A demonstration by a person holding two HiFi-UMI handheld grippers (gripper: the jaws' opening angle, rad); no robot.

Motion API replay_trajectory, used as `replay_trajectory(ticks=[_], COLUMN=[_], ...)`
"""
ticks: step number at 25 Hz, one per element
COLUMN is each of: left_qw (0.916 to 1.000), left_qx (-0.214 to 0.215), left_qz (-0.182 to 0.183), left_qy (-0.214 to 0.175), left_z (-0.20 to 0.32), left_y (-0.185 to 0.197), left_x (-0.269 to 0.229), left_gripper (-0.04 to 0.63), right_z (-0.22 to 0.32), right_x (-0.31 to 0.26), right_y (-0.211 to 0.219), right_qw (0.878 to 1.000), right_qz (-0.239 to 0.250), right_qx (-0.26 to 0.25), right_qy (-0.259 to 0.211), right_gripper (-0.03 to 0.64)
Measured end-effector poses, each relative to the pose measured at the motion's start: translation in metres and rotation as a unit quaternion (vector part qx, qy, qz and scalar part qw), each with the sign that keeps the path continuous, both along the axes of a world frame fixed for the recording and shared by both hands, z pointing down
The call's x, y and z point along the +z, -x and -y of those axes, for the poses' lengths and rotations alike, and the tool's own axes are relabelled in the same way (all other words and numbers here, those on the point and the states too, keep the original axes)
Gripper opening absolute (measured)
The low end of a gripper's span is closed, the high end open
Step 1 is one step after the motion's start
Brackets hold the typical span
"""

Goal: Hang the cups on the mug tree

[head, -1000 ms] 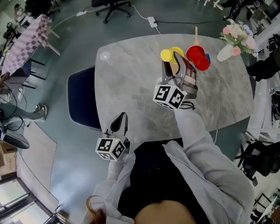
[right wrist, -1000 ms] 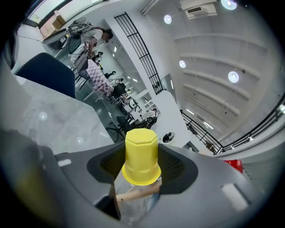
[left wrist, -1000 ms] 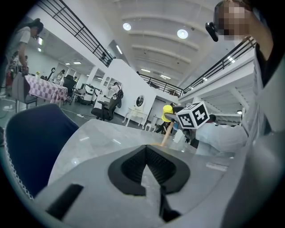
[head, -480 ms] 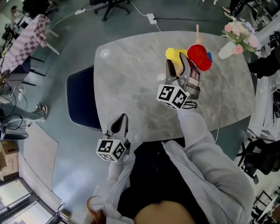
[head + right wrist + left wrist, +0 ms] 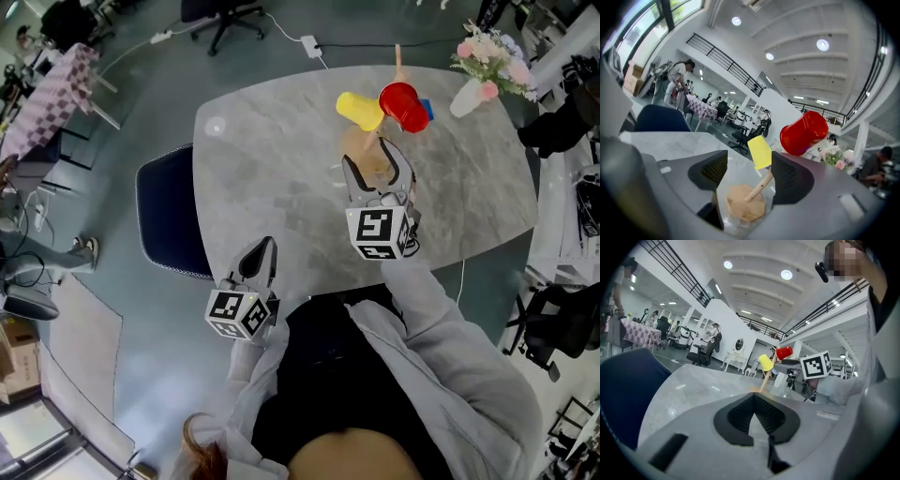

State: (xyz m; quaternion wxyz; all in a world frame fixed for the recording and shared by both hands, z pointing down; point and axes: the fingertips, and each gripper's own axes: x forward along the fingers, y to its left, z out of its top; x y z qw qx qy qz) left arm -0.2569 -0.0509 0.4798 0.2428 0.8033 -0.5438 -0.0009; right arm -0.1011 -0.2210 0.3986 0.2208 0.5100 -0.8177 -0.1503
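1. Grey-green office floor surrounds a pale marble table (image 5: 272, 159). A dark blue chair (image 5: 169, 220) is tucked at the table's left edge, and a vase of pink flowers (image 5: 473, 84) stands at its upper right corner.
2. Near the upper middle of the head view, the wooden mug tree (image 5: 359, 148) stands on the table with its post upright.
3. A yellow cup (image 5: 359, 109) hangs tilted on the left side of the tree, and a red cup (image 5: 401, 105) hangs tilted on the right, close together.
4. A blue object (image 5: 427, 110) peeks out from behind the red cup, too hidden to identify.
5. The right tongs (image 5: 367, 159) hover low over the table at the tree's near side.
6. In the right gripper view, the right tongs (image 5: 745, 173) stand wide apart, having just been opening. The tree's base (image 5: 743, 204) shows in the gap, and the pads press on nothing.
7. That view shows the yellow cup (image 5: 760, 151) and the red cup (image 5: 804, 133) above the jaws.
8. The left tongs (image 5: 266, 247) sit at the table's near edge, lower left of centre, well apart from the tree.
9. In the left gripper view, the left tongs (image 5: 752, 397) are clenched and empty, with both cups far off beyond the tips.
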Motion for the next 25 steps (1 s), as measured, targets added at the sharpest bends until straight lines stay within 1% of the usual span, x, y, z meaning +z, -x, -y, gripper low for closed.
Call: replay_trajectory(ticks=[4,6,8,10,13,16,17,20,22,25], left_qw=[0.9991,0.9975,0.9951,0.9925,0.9889,0.9862,0.9857,0.9857,0.9861,0.9876], left_qx=[0.037,0.061,0.085,0.105,0.126,0.139,0.141,0.144,0.143,0.137], left_qz=[-0.001,-0.001,0.000,0.001,0.001,0.004,0.005,0.012,0.016,0.019], left_qy=[-0.022,-0.035,-0.049,-0.061,-0.078,-0.091,-0.092,-0.087,-0.083,-0.075], left_z=[0.007,0.016,0.024,0.029,0.034,0.043,0.045,0.047,0.048,0.047], left_y=[-0.022,-0.040,-0.059,-0.076,-0.100,-0.124,-0.132,-0.156,-0.171,-0.191], left_x=[-0.018,-0.028,-0.038,-0.049,-0.067,-0.079,-0.081,-0.081,-0.081,-0.077], left_gripper=[-0.002,-0.002,-0.002,-0.002,-0.002,-0.002,-0.002,-0.002,-0.002,-0.002], right_z=[-0.040,-0.055,-0.067,-0.078,-0.093,-0.098,-0.099,-0.103,-0.103,-0.103], right_x=[-0.018,-0.024,-0.028,-0.034,-0.047,-0.051,-0.050,-0.040,-0.031,-0.014], right_y=[-0.024,-0.044,-0.065,-0.087,-0.122,-0.158,-0.169,-0.200,-0.217,-0.238], right_qw=[0.995,0.988,0.982,0.977,0.971,0.970,0.968,0.954,0.947,0.942], right_qz=[0.088,0.130,0.158,0.179,0.210,0.219,0.227,0.273,0.290,0.294], right_qx=[-0.014,-0.018,-0.022,-0.023,-0.025,-0.018,-0.013,0.002,0.011,0.018], right_qy=[0.050,0.079,0.103,0.114,0.111,0.100,0.102,0.126,0.139,0.158], right_gripper=[0.287,0.284,0.281,0.263,0.201,0.135,0.103,0.023,0.014,0.013])
